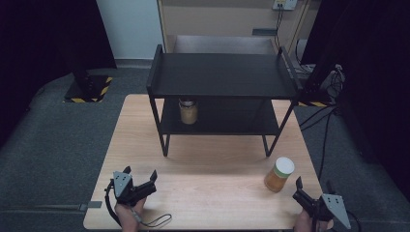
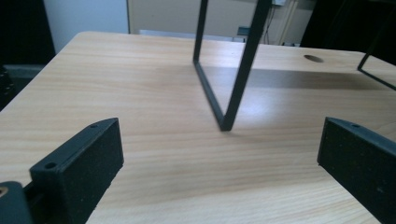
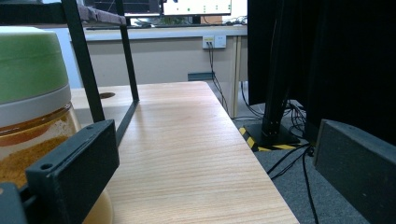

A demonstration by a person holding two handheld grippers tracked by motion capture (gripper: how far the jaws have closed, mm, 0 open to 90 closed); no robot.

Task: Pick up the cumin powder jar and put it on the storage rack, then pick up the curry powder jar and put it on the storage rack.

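The jar (image 1: 279,174) stands upright near the right front corner of the tabletop (image 1: 208,193), just ahead and left of the right gripper (image 1: 303,192), whose jaws are wide and empty, as are the left gripper (image 1: 140,178) jaws; the jar base is cut off in the right gripper view

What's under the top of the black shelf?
A jar of brownish stuff stands on the lower board of the shelf, toward its left side. The top board covers the jar's lid, so that part can't be seen.
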